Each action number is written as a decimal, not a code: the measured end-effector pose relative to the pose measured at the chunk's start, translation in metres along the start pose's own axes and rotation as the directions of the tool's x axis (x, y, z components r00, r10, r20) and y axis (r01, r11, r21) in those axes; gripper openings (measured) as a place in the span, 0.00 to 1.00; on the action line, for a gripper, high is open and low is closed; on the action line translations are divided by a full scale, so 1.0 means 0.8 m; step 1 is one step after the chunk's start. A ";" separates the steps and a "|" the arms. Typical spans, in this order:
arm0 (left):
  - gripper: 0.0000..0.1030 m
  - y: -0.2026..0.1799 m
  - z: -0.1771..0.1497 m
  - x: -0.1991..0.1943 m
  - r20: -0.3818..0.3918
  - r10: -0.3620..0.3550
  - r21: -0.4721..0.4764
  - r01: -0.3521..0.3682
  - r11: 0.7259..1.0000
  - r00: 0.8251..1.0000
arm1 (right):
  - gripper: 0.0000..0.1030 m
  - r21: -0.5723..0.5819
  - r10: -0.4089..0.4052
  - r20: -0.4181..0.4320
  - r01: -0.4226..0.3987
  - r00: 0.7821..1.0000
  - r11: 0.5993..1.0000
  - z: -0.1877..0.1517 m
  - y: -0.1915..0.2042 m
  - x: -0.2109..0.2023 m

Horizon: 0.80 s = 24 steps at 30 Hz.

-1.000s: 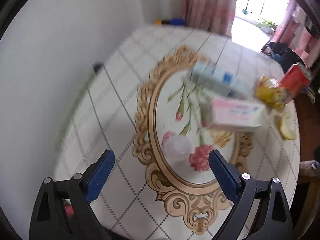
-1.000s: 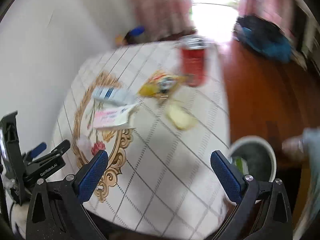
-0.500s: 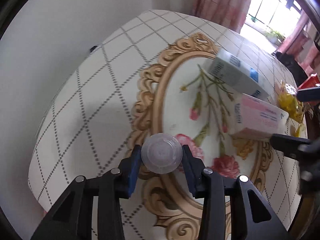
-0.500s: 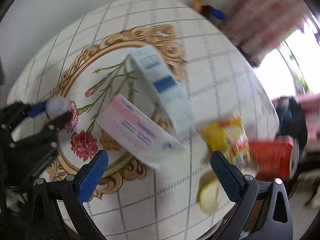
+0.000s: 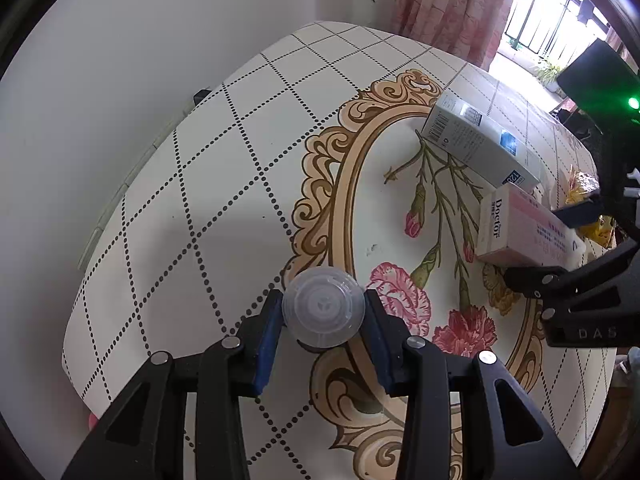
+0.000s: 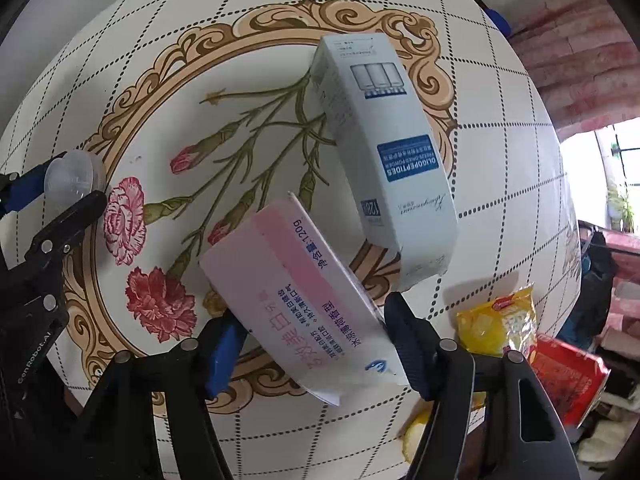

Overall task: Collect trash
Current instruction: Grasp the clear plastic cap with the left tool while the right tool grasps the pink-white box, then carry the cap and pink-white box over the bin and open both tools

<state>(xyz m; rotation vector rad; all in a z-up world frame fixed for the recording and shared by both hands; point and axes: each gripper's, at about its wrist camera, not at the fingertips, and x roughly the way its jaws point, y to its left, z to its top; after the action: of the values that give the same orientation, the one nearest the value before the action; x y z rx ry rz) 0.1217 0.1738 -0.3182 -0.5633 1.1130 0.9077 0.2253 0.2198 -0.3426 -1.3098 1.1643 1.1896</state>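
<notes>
My left gripper is shut on a clear plastic cup, held just above the table; the cup also shows in the right wrist view. My right gripper has its fingers on both sides of a pink and white box, closed against it. The box also shows in the left wrist view. A pale blue carton lies beside the pink box. A yellow snack wrapper, a red can and a banana peel lie near the table's right edge.
The table has a white checked cloth with a gold floral oval. A white wall stands on the left. Pink curtains and a bright window are at the far end.
My left gripper closed on the clear cup and raised it slightly. My right gripper swung over the table, came down on the pink box and closed on it.
</notes>
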 end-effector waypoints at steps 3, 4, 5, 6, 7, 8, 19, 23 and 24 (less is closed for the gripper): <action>0.35 0.001 0.001 -0.002 -0.001 -0.002 -0.002 0.002 1.000 1.000 | 0.64 0.060 0.007 0.011 -0.008 1.000 0.998 -0.005 -0.003 0.002; 0.35 0.001 0.000 -0.004 0.003 0.000 0.000 0.000 1.000 1.000 | 0.63 0.090 0.015 0.013 -0.016 1.000 0.996 -0.011 -0.008 0.002; 0.35 0.001 0.000 -0.007 0.005 -0.002 0.002 0.002 1.000 1.000 | 0.62 0.136 0.025 0.010 -0.027 1.000 0.990 -0.016 -0.014 0.002; 0.35 0.001 0.000 -0.010 0.009 -0.002 0.004 0.002 1.000 1.000 | 0.62 0.217 0.048 0.004 -0.048 0.999 0.975 -0.025 -0.025 0.001; 0.35 -0.001 0.000 -0.012 0.013 0.000 0.010 0.000 1.000 1.000 | 0.62 0.293 0.082 0.004 -0.080 0.997 0.953 -0.033 -0.038 0.002; 0.35 -0.003 -0.001 -0.015 0.015 -0.001 0.018 0.000 1.000 1.000 | 0.62 0.362 0.113 0.009 -0.108 0.994 0.926 -0.044 -0.048 0.002; 0.35 -0.049 -0.032 -0.039 0.006 -0.049 0.109 0.048 0.993 0.999 | 0.59 0.725 0.238 0.192 -0.301 0.952 0.620 -0.222 -0.091 0.000; 0.35 -0.079 -0.042 -0.073 0.029 -0.095 0.163 0.089 0.983 0.995 | 0.58 0.771 0.169 0.287 -0.332 0.943 0.544 -0.282 -0.098 -0.022; 0.35 -0.087 -0.044 -0.082 0.034 -0.110 0.175 0.103 0.979 0.993 | 0.57 0.782 0.144 0.309 -0.337 0.940 0.524 -0.299 -0.097 -0.031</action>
<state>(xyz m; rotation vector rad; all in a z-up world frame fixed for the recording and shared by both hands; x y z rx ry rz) 0.1518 0.0876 -0.2730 -0.4537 1.0993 0.7196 0.3153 -0.0129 -0.3038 -0.2748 1.5140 0.7339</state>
